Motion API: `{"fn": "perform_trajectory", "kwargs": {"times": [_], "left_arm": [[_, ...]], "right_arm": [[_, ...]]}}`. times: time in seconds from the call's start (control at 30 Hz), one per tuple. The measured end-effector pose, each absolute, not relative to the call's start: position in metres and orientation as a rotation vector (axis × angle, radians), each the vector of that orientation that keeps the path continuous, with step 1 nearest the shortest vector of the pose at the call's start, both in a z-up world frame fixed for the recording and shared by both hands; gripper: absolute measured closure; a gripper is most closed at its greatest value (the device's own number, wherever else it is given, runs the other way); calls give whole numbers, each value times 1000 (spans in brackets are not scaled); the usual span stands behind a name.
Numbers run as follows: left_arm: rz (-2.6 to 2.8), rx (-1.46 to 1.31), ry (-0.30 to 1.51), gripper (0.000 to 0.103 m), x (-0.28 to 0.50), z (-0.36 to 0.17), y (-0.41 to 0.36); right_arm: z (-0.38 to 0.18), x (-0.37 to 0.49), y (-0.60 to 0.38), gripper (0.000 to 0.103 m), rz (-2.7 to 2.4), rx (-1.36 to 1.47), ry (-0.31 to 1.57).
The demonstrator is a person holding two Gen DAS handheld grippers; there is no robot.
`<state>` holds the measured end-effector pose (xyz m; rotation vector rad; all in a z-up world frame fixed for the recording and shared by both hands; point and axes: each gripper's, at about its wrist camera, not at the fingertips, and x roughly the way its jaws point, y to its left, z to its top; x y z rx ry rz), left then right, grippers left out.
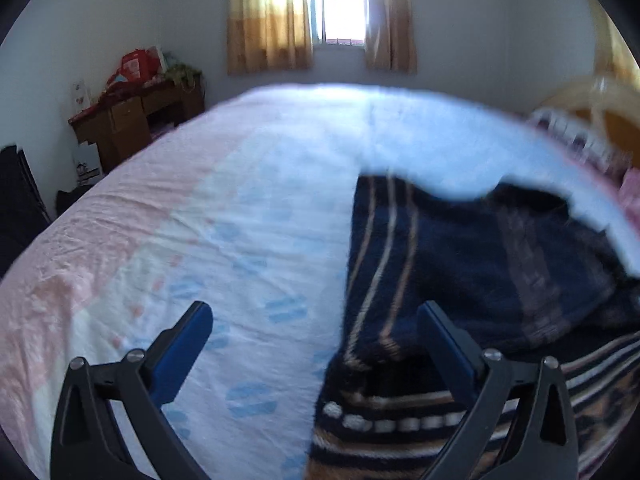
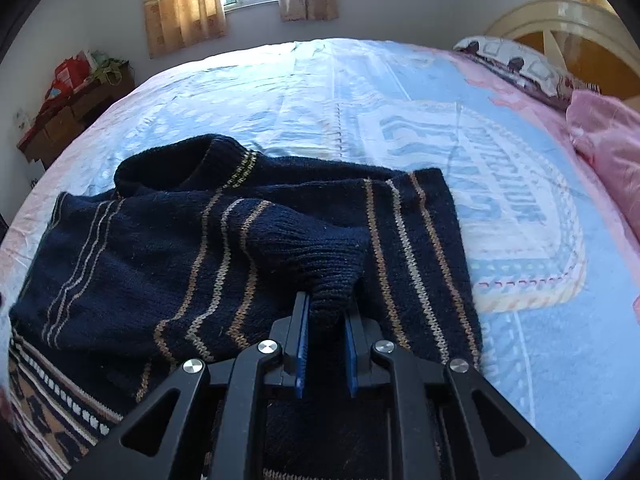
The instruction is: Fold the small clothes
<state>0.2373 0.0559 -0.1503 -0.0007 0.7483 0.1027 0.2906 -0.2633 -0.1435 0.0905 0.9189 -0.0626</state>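
**Right hand-held gripper pinches sweater cuff; left one wide open**

Left wrist view: one sweater (image 1: 460,264), navy knit with thin tan and cream stripes plus a patterned band with white dots at the hem, lies on the bed (image 1: 248,208) toward the right of the view. Picture is blurred. Bed sheet is thin, wrinkled, pale pink and blue with printed dashes. One left hand-held gripper (image 1: 316,316): black frame, two blue pads, jaws spread about as wide as they go, nothing between them. Left finger is over bare sheet, right finger over the sweater's edge; whether it touches I cannot tell. Background: one window (image 1: 340,0), two tan curtains, one brown wooden desk (image 1: 132,120) piled with red clutter.

Right wrist view: same single sweater (image 2: 160,248), chunky ribbed knit, spread on the bed (image 2: 540,320), collar at the far side. One sleeve is folded across the body. One right hand-held gripper (image 2: 326,312), jaws nearly closed, blue pads clamped on the ribbed cuff (image 2: 332,292) of that sleeve. Sheet here is blue with a large printed emblem. One patterned pillow (image 2: 516,64) and one pink cloth (image 2: 608,140) at the right, against a curved cream headboard (image 2: 560,12).
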Motion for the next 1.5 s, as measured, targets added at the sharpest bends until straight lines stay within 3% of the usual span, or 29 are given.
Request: {"fn": "perform_trajectory", "kwargs": {"times": [0.13, 0.37, 0.6, 1.1, 1.2, 1.5], "left_arm": [[110, 22, 819, 0, 245, -163, 57], [120, 71, 815, 0, 244, -166, 48], [117, 63, 816, 0, 242, -165, 46], [64, -20, 819, 0, 238, -163, 59], [57, -24, 824, 0, 231, -162, 60], [28, 8, 831, 0, 195, -162, 56]], "right_arm": [[-134, 282, -274, 74, -80, 125, 921], [-102, 297, -259, 74, -8, 125, 819], [-144, 335, -238, 74, 131, 192, 991], [-131, 299, -258, 73, 22, 76, 916], [-130, 288, -263, 60, 9, 78, 914], [-136, 252, -269, 60, -1, 57, 942]]}}
